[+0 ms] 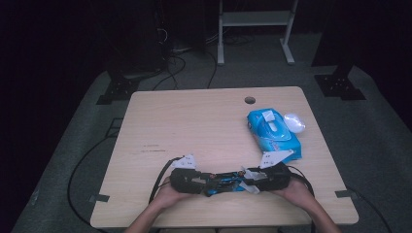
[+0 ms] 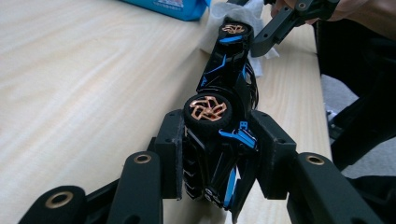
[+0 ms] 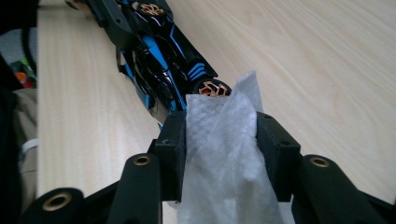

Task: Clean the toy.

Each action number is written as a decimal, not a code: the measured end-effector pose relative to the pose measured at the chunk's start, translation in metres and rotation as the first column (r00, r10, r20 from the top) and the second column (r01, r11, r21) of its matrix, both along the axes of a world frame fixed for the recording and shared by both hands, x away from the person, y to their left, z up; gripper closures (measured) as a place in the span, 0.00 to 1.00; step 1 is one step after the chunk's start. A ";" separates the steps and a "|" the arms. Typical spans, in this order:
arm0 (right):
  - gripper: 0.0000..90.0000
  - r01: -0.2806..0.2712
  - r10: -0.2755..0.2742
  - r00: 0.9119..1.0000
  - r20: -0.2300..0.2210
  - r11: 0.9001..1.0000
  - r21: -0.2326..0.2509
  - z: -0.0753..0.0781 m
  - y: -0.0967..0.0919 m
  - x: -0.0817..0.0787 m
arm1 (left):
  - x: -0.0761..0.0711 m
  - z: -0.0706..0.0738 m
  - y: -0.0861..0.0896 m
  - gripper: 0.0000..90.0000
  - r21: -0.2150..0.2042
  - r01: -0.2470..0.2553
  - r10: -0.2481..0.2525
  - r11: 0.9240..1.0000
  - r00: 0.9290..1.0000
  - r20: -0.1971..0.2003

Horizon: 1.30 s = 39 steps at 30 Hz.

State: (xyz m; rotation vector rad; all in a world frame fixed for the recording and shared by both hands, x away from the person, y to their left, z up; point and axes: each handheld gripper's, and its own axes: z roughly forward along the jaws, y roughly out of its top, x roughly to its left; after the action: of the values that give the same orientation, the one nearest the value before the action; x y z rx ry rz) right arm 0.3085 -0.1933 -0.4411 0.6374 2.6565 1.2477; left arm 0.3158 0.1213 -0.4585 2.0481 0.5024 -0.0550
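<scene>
A person at a light wooden table (image 1: 204, 121) wipes down a black-and-blue toy race car (image 1: 224, 183), held between two hand-held tongs near the table's front edge. The left gripper (image 2: 219, 154) is clamped across one end of the car, pads tight against its flanks just behind a copper-spoked wheel (image 2: 208, 108). The right gripper (image 3: 222, 144) pinches a bunched white wet wipe (image 3: 224, 154) and holds it against the car's far end, beside another copper wheel (image 3: 212, 88).

The car looks light and rigid, a glossy plastic shell likely to slip under smooth pads, with thin blue fins that could snap; the broad body between the wheels seems the safest hold. The wipe is limp and thin, and probably needs a firm pinch on a folded wad.

The left gripper view shows the pads seated on the car and the wipe touching its opposite tip. The right gripper view shows the wipe's quilted texture and the car's upper surface running away from the jaws. The high view alone shows the blue wet-wipe pack (image 1: 273, 133) lying beyond the right gripper, with a white oval object (image 1: 294, 122) just beside it.
</scene>
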 end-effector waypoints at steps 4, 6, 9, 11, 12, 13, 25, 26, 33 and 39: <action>0.61 0.019 -0.018 0.999 0.026 1.000 -0.020 0.003 0.010 0.012 | 0.006 0.008 0.004 0.66 0.020 -0.036 0.034 0.999 0.996 0.083; 0.60 0.035 -0.034 0.999 0.033 0.999 -0.026 0.002 0.016 0.020 | 0.008 0.010 0.006 0.66 0.035 -0.055 0.050 0.998 0.991 0.124; 0.58 0.060 -0.058 0.997 0.056 0.998 -0.032 0.000 0.025 0.027 | 0.011 0.006 0.010 0.66 0.032 -0.076 0.072 0.997 0.989 0.130; 0.58 0.063 -0.061 0.997 0.053 0.998 -0.031 -0.001 0.028 0.028 | 0.010 0.003 0.012 0.66 0.039 -0.077 0.071 0.996 0.989 0.130; 0.57 0.059 -0.057 0.997 0.049 0.998 -0.034 -0.001 0.028 0.028 | 0.008 0.001 0.012 0.66 0.066 -0.067 0.058 0.996 0.989 0.139; 0.56 0.058 -0.056 0.998 0.038 0.998 -0.039 -0.001 0.027 0.027 | 0.007 0.000 0.011 0.66 0.081 -0.060 0.047 0.995 0.987 0.155; 0.91 0.115 -0.115 0.993 -0.016 0.993 -0.003 0.002 -0.005 0.018 | 0.005 -0.001 0.013 0.63 0.066 -0.059 0.049 0.996 0.988 0.146; 0.93 0.117 -0.117 0.993 -0.019 0.993 0.001 0.003 -0.007 0.018 | 0.005 -0.001 0.013 0.63 0.066 -0.061 0.051 0.996 0.988 0.143; 0.96 0.118 -0.118 0.993 -0.006 0.992 0.048 0.013 -0.008 0.015 | 0.003 -0.002 0.014 0.65 0.084 -0.060 0.046 0.995 0.986 0.158; 0.96 0.082 -0.090 0.993 0.072 0.991 0.104 0.039 0.007 0.005 | 0.002 -0.002 0.009 0.66 0.080 -0.069 0.054 0.994 0.984 0.167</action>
State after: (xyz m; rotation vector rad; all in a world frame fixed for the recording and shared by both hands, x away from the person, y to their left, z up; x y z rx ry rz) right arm 0.3133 -0.1860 -0.4019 0.6964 2.4900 1.3600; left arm 0.3181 0.1300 -0.4604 2.0978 0.4710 0.1748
